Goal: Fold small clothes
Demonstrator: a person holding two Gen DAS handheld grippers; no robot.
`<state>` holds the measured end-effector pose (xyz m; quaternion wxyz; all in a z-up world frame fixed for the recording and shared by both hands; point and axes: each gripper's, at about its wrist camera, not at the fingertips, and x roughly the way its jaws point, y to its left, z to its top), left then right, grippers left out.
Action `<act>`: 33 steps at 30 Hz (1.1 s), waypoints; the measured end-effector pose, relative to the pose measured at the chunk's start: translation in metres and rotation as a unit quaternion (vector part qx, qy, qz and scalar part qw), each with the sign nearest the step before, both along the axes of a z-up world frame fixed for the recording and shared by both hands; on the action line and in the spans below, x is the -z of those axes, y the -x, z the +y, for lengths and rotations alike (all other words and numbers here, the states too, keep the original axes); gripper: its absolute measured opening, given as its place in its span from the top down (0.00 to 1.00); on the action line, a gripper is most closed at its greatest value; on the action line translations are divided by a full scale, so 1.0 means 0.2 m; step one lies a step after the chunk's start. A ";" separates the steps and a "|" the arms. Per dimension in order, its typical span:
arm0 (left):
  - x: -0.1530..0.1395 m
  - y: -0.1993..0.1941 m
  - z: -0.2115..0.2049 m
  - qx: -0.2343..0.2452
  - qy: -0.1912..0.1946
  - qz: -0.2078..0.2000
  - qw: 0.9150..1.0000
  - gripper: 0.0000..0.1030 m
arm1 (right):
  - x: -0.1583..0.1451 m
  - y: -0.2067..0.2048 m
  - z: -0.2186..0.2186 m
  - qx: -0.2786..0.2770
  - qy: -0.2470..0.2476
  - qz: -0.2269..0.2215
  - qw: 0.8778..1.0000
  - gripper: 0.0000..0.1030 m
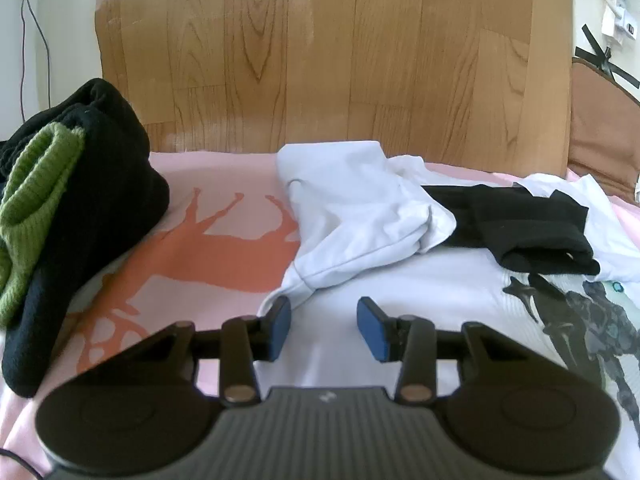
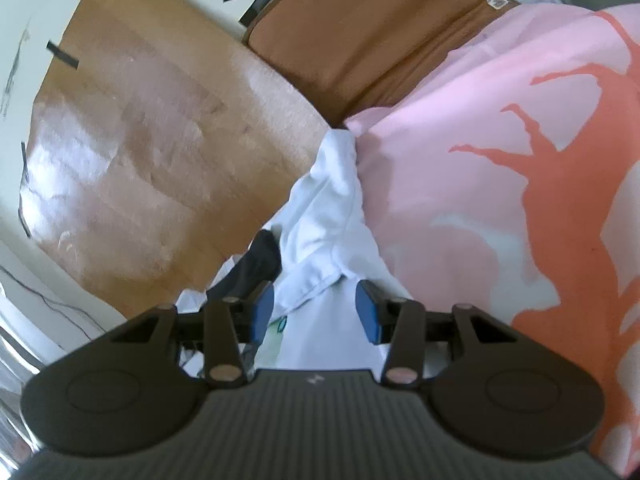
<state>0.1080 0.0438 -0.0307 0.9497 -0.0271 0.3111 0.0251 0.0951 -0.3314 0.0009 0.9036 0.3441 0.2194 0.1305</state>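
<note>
While both grippers hover over a pink sheet (image 1: 224,172) with an orange deer print, the left gripper (image 1: 324,328) has its jaws apart and empty above one white printed T-shirt (image 1: 440,292). Far behind lie one pale crumpled garment (image 1: 352,208) and one black garment (image 1: 532,224); one black-and-green knit pile (image 1: 60,208) sits left. The right gripper (image 2: 316,312) stands open around white cloth.
</note>
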 end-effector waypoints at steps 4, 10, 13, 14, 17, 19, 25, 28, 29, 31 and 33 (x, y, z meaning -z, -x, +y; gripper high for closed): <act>0.00 0.00 0.00 0.002 0.000 0.000 1.000 0.60 | 0.00 0.00 0.00 -0.001 -0.005 -0.002 1.000 0.52; 0.00 0.00 -0.02 0.002 -0.003 0.001 1.000 0.58 | 0.00 0.01 -0.01 -0.004 -0.012 -0.005 1.000 0.48; 0.00 0.00 -0.02 0.003 -0.005 0.001 1.000 0.57 | 0.00 0.01 0.00 -0.008 -0.009 -0.004 1.000 0.48; 0.00 0.00 -0.02 0.003 -0.006 0.002 1.000 0.57 | -0.01 0.01 0.00 -0.008 -0.007 -0.003 1.000 0.48; 0.00 0.00 -0.03 0.003 -0.006 0.002 1.000 0.56 | 0.00 0.01 0.00 -0.008 -0.008 -0.004 1.000 0.48; 0.00 0.00 -0.03 0.002 -0.007 0.002 1.000 0.56 | -0.01 0.01 0.00 -0.004 -0.008 -0.006 1.000 0.48; 0.00 0.00 -0.03 0.002 -0.007 0.002 1.000 0.55 | -0.01 0.03 -0.01 0.011 -0.003 -0.022 1.000 0.47; 0.00 0.00 -0.03 0.001 -0.007 0.002 1.000 0.54 | -0.01 0.03 -0.01 0.010 -0.001 -0.023 1.000 0.47; 0.00 0.00 -0.03 0.001 -0.007 0.002 1.000 0.54 | -0.01 0.03 0.00 0.010 0.000 -0.023 1.000 0.47; 0.01 0.00 -0.03 0.003 -0.008 0.002 1.000 0.53 | -0.01 0.02 0.00 0.008 0.001 -0.023 1.000 0.47; 0.01 0.00 -0.03 0.003 -0.008 0.002 1.000 0.53 | -0.01 0.02 0.00 0.008 0.001 -0.024 1.000 0.47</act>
